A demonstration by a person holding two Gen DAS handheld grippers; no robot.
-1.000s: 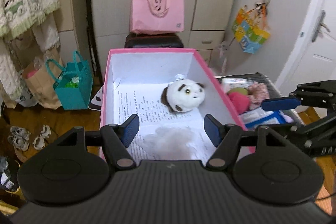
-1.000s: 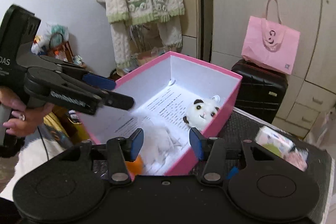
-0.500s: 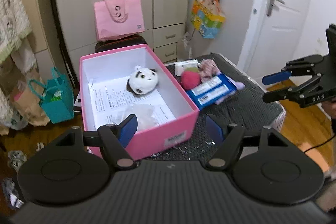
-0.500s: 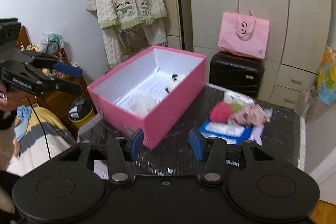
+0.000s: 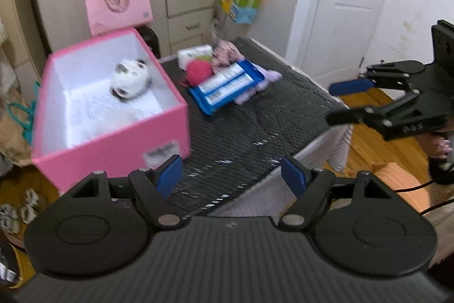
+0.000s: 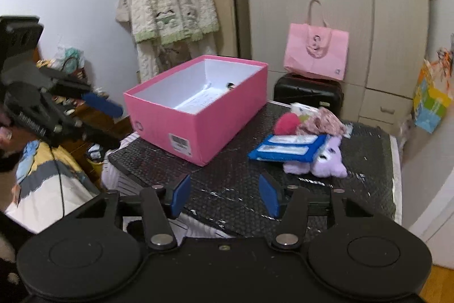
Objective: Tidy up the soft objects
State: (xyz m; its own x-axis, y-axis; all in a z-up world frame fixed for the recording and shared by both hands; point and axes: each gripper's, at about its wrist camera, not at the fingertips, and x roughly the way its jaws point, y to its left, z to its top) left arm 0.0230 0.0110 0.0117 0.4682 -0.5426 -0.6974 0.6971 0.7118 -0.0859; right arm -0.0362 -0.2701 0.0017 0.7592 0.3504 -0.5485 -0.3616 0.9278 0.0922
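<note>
Box (image 5: 113, 149), pink, sits at left of frame with a panda plush (image 5: 130, 81) already inside. Remaining soft items (image 6: 309, 141) lie heaped at centre right, beside it. Left gripper (image 5: 231, 178) and right gripper (image 6: 224, 196): fingers spread, empty, hanging clear of the table (image 6: 235, 189), likely staging the next pick.

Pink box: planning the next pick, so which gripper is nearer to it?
Left. The left gripper hangs just off the near corner of the pink box; the right gripper is out past the table's far edge.

Beige wardrobe (image 6: 334, 4), white door (image 5: 349, 4), wood floor (image 5: 366, 132).
</note>
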